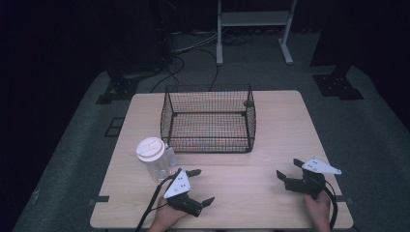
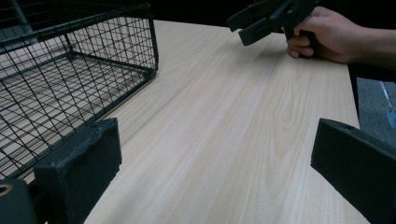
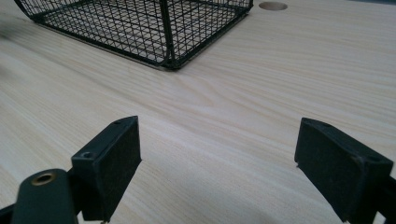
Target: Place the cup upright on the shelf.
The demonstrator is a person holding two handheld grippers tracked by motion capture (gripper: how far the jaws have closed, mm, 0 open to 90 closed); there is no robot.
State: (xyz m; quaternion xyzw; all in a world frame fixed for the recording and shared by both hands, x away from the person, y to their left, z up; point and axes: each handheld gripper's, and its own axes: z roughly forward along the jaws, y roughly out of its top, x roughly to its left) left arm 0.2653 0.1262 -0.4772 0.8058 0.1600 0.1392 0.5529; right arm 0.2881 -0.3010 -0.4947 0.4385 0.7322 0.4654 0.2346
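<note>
A black wire basket point(image 1: 208, 118) stands at the middle back of the wooden table point(image 1: 270, 193). A clear plastic jar with a white lid point(image 1: 153, 157) stands to the basket's front left. My left gripper point(image 1: 200, 186) hovers near the front edge just right of the jar, open, nothing between its jaws. My right gripper point(image 1: 289, 169) is at the front right, open and empty too. In the left gripper view the basket point(image 2: 60, 79) lies at left and the right gripper point(image 2: 243, 25) with its hand is far off. The right gripper view has the basket's corner point(image 3: 168, 51) ahead.
A round cable hole point(image 3: 273, 5) sits in the tabletop beyond the basket. Bare wood lies between the two grippers. Behind the table stand a white frame point(image 1: 254, 29) and dark stands with cables on the grey floor.
</note>
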